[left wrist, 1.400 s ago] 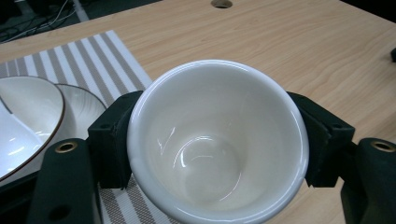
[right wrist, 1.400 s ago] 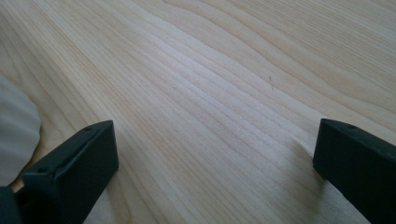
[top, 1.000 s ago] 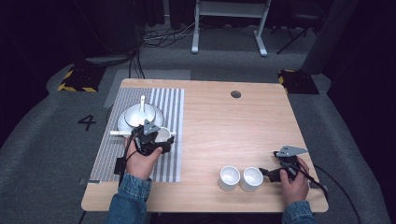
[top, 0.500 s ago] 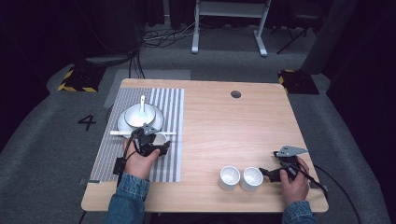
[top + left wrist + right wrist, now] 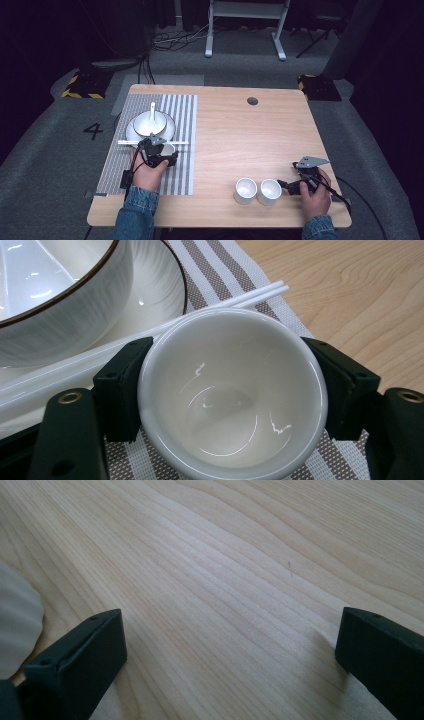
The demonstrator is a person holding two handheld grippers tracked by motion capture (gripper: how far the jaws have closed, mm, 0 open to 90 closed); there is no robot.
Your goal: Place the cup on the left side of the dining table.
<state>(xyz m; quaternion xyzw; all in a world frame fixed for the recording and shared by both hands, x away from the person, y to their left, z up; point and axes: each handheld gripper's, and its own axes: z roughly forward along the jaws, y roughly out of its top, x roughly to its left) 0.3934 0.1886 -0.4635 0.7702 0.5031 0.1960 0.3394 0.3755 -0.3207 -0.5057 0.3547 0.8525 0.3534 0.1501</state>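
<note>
The left hand-held gripper (image 5: 220,405) is clamped on 1 small cup (image 5: 232,392), just beside the chopsticks (image 5: 150,332) and bowl (image 5: 149,123) on the striped mat (image 5: 177,107). Judging by this, placement seems unfinished: 2 cups (image 5: 257,191) wait well right of the bowl, beside the right hand-held gripper (image 5: 294,186), its jaws apart over bare counter (image 5: 225,580).

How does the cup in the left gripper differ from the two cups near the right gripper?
The held cup sits between the left gripper's jaws, over the striped placemat beside the chopsticks; the two free cups stand ungripped on bare wood, side by side. The right gripper is open beside them. All three are small, white, upright and empty.
</note>
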